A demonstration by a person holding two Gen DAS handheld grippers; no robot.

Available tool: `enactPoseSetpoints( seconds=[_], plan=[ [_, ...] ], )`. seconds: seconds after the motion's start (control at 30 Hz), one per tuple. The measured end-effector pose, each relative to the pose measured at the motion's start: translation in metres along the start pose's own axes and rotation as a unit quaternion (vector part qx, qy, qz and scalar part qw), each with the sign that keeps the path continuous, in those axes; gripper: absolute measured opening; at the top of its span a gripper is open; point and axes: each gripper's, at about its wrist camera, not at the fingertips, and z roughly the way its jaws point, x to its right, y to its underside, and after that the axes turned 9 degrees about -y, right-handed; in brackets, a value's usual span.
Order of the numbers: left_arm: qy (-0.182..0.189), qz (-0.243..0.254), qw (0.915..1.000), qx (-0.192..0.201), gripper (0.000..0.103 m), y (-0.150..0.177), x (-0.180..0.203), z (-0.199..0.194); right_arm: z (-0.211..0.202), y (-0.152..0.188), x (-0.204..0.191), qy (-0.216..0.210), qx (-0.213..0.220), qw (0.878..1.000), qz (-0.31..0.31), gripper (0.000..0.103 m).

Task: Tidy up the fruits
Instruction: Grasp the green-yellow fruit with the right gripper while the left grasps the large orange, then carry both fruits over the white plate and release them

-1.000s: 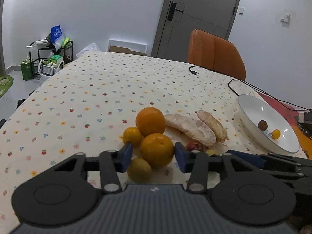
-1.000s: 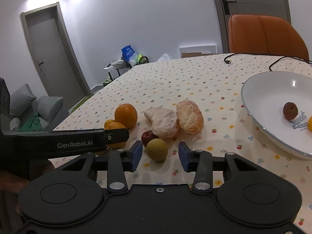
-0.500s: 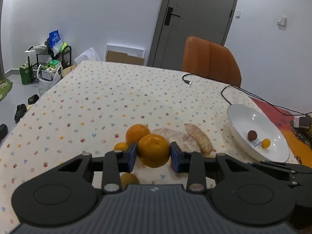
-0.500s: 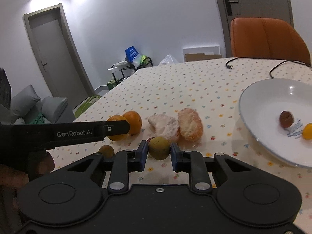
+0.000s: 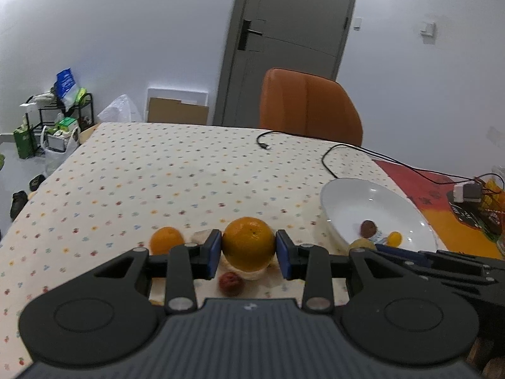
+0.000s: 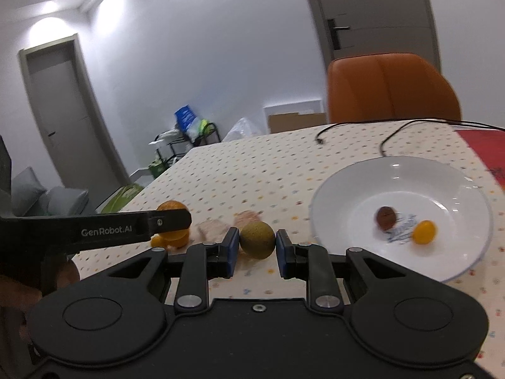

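Note:
My left gripper [image 5: 248, 254] is shut on a large orange [image 5: 248, 242], held above the table. Below it lie a second orange [image 5: 166, 240], a dark red fruit [image 5: 230, 283] and peeled pomelo pieces [image 5: 202, 236], partly hidden. My right gripper [image 6: 255, 248] is shut on a green-brown round fruit [image 6: 257, 239], lifted off the cloth. The white bowl [image 6: 347, 186] to the right holds a brown fruit [image 6: 386, 217] and a small yellow fruit [image 6: 424, 231]. In the left wrist view the bowl [image 5: 347, 195] sits at the right, with the right gripper's body in front of it.
The table wears a dotted cloth [image 5: 157, 173]. A black cable [image 5: 328, 154] trails across its far side. An orange chair [image 5: 311, 107] stands behind the table. A red mat [image 5: 410, 180] with a charger lies at the far right.
Both grippers rose from the table with their fruits and moved right toward the bowl. The pile of fruit on the cloth now lies lower and farther left.

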Motion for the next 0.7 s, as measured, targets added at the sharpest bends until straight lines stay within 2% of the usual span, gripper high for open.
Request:
enactPoseSetpoints(
  seconds=[0.7],
  plan=[
    [0.032,0.062,0.9975,0.011,0.035,-0.006,0.076,0.007,-0.051,0.008,0.060,0.069,0.076,0.993,0.053,0.023]
  ],
)
